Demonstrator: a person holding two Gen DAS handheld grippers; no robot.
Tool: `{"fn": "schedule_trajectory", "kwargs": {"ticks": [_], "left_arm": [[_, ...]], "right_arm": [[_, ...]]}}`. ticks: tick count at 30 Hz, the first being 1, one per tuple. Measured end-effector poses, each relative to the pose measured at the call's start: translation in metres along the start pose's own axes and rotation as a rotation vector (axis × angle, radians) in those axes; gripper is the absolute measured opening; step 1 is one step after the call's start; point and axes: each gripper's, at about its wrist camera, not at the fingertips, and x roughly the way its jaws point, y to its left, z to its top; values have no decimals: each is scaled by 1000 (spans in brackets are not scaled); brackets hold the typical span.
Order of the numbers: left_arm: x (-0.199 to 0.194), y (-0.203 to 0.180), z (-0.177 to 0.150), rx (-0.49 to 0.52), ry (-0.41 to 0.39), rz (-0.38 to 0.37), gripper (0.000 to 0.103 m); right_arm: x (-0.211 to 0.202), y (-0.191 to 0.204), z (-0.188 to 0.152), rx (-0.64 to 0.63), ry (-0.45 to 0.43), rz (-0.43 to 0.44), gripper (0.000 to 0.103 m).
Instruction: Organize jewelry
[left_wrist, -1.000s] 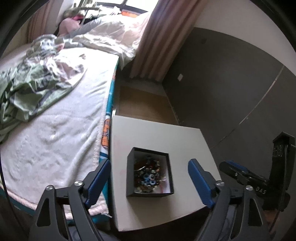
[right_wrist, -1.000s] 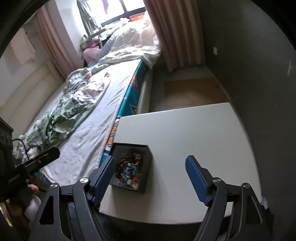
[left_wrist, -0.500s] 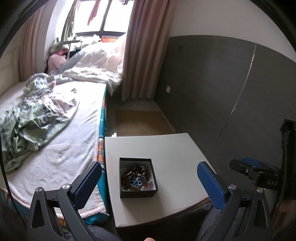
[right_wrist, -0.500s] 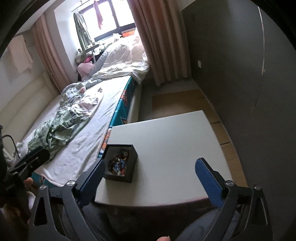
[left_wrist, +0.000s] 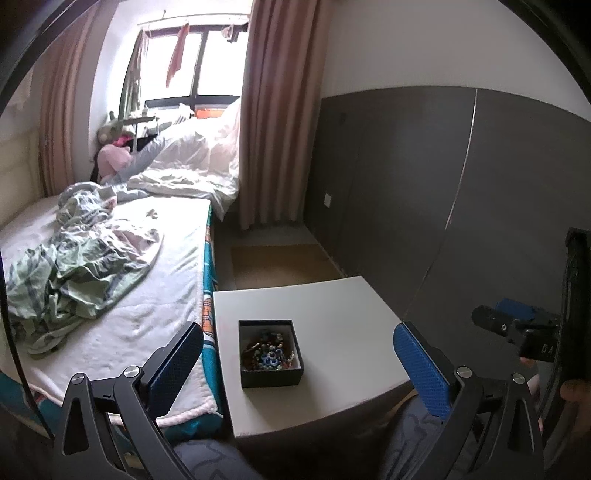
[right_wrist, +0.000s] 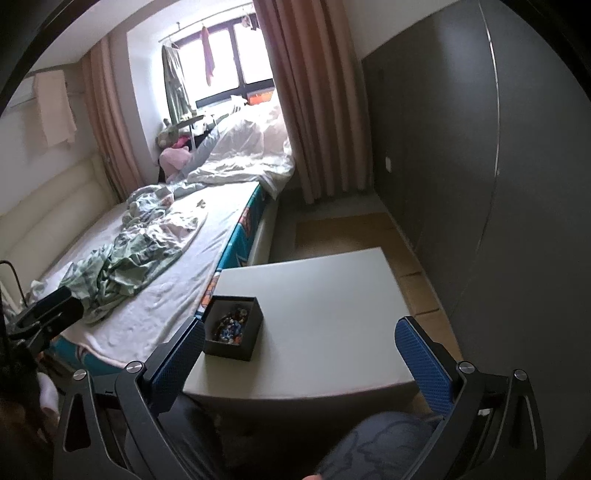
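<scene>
**Jewelry Box Waits Untouched on Bedside Table**

While I hold both grippers back above my lap, a white table stands just beside the bed, and a small black box sits on its bed-side half, toward the near edge. My left gripper is spread wide and holds nothing; my right gripper is equally wide and empty, and the box lies near its left finger in that view.

I judge the box stiff, light cardboard with thin upright walls, easy to slide on the smooth tabletop and easy to tip if pinched high on one wall. Gripping across two opposite walls looks safest for moving it.

Inside is a tangled heap of jewelry, beads in blue, dark red and pale tones; separate pieces are too small to tell apart. I expect them to be light, hard and slippery, strung on limp cords likely to snag each other. I would pinch one strand at the top of the pile and lift slowly.
</scene>
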Motion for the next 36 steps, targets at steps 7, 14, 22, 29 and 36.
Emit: {"fn": "schedule_trajectory", "kwargs": {"ticks": [7, 14, 22, 29, 36], "left_arm": [[-19, -2, -10, 5, -37, 11, 103], [-37, -2, -27, 14, -64, 27, 103], [-41, 3, -46, 9, -81, 50, 103], [-40, 5, -59, -1, -79, 64, 103], [-36, 10, -70, -14, -60, 66, 103]], "right_arm": [[-23, -2, -10, -1, -37, 10, 103], [-34, 5, -34, -28, -48, 24, 103], [-36, 8, -57, -24, -73, 41, 103], [-32, 9, -69, -18, -70, 30, 103], [-22, 6, -79, -4, -43, 17, 103]]}}
